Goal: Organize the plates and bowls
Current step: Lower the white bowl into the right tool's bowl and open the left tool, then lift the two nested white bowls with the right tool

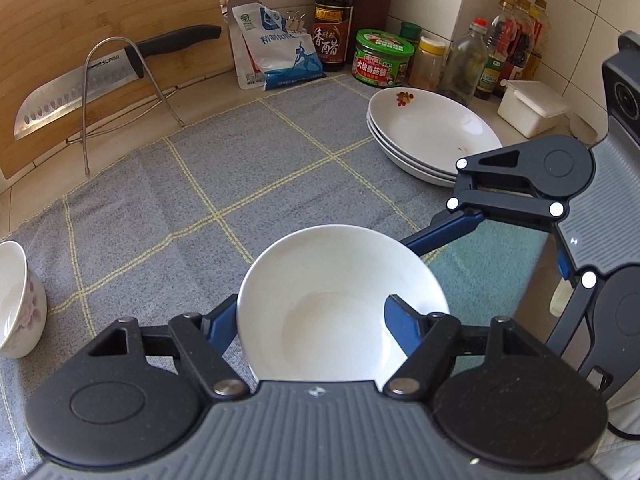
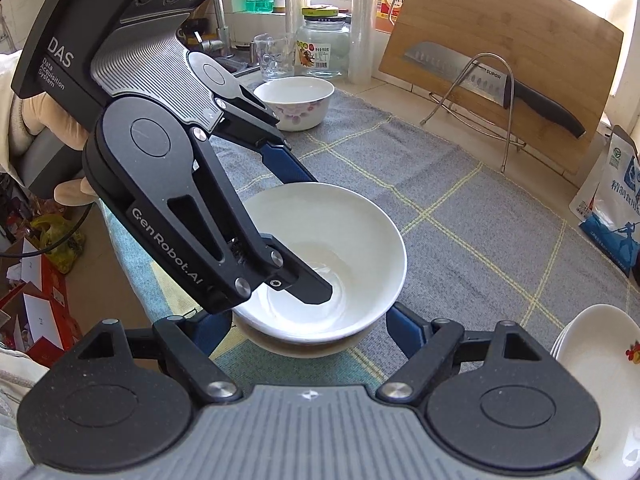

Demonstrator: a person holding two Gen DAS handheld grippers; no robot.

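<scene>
A plain white bowl (image 1: pixel 320 280) sits low over the grey checked cloth (image 1: pixel 240 168). My left gripper (image 1: pixel 312 302) is shut on its wall, with one finger inside the bowl (image 2: pixel 316 288) and the other outside. Under it shows the rim of a second bowl (image 2: pixel 304 345), nested beneath. My right gripper (image 2: pixel 308 316) has a finger against each side of that lower bowl. A flowered bowl (image 2: pixel 296 100) stands apart on the cloth. A stack of white plates (image 1: pixel 428 132) with a red print lies to the right.
A knife (image 1: pixel 80 88) rests on a wire rack against a bamboo board (image 1: pixel 100 12). Sauce bottles, jars and a salt bag (image 1: pixel 276 48) line the tiled wall. A glass jar (image 2: pixel 324 48) and cup stand behind the flowered bowl. The counter drops off at the left (image 2: pixel 100 272).
</scene>
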